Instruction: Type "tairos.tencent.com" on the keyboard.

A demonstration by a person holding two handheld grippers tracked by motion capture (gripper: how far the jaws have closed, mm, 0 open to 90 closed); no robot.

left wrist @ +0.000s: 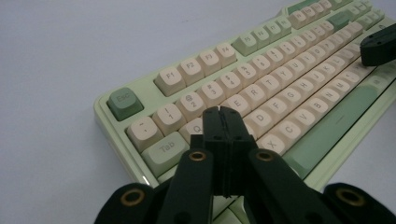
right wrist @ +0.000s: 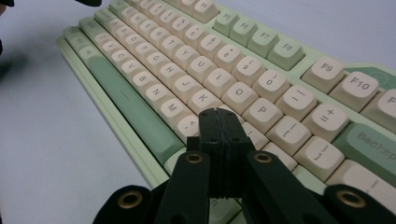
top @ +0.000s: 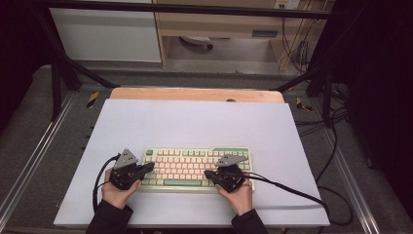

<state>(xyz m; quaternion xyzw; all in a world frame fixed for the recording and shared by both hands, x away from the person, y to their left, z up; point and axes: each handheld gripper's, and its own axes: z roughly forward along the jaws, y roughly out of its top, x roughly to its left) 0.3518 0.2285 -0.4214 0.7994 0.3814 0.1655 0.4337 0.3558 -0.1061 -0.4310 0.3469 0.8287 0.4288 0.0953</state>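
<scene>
While both grippers sit poised over the green-and-cream mechanical keyboard (top: 197,169), no key looks pressed down, so the typing seems to be at its very start (or paused between strokes, which these pictures cannot settle). That keyboard lies near the front edge of the pale mat (top: 195,126) covering the table. Clenched with nothing between its jaws, the left gripper (left wrist: 221,112) has its joined tips above the Q and W keys, just past the Tab key (left wrist: 164,148). Likewise clenched and empty, the right gripper (right wrist: 218,113) hangs over the keys just right of M, below K. Whether either tip touches a keycap I cannot tell. Every keystroke appears left to do.
</scene>
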